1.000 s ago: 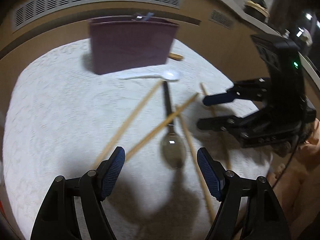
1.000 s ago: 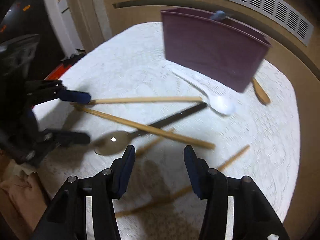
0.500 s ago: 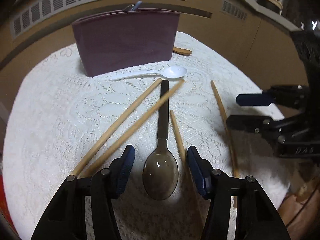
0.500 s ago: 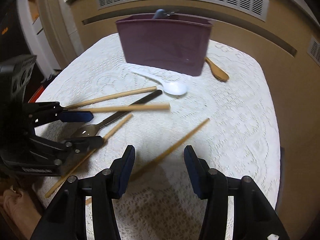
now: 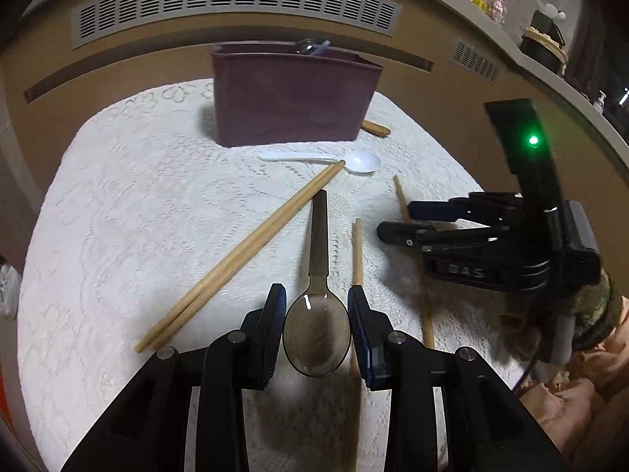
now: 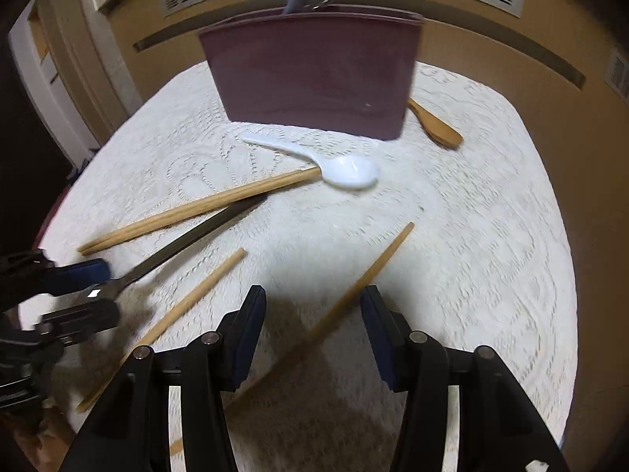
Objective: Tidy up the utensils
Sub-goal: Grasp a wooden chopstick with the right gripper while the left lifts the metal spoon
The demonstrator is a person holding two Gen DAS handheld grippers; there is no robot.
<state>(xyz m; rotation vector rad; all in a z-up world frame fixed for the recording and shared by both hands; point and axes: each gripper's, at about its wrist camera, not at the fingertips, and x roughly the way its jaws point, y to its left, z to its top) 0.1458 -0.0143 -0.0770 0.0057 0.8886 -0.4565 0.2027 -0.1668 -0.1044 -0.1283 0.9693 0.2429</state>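
Observation:
My left gripper (image 5: 314,291) reaches down over the bowl of a metal spoon (image 5: 316,330) with a dark handle. Its jaws are closing, with the bowl between the pads and a thin gap on each side. The right wrist view shows the same left gripper (image 6: 110,289) around the spoon (image 6: 196,232). My right gripper (image 6: 313,293) hovers over a loose chopstick (image 6: 365,271) that runs diagonally between its closing jaws, untouched. A pair of chopsticks (image 5: 251,247) lies side by side. A white plastic spoon (image 5: 357,163) and a maroon holder (image 5: 291,98) are behind.
A wooden spoon (image 6: 436,126) lies at the holder's right corner. Another single chopstick (image 5: 357,251) lies just right of the metal spoon. A white lace cloth (image 5: 118,216) covers the small table, and a beige wall with a vent (image 5: 236,4) stands close behind. A utensil handle pokes out of the holder.
The left jaws have narrowed around the metal spoon's bowl. The two long chopsticks, crossed a second ago, now lie together. The right gripper has shifted so a single chopstick runs between its jaws.

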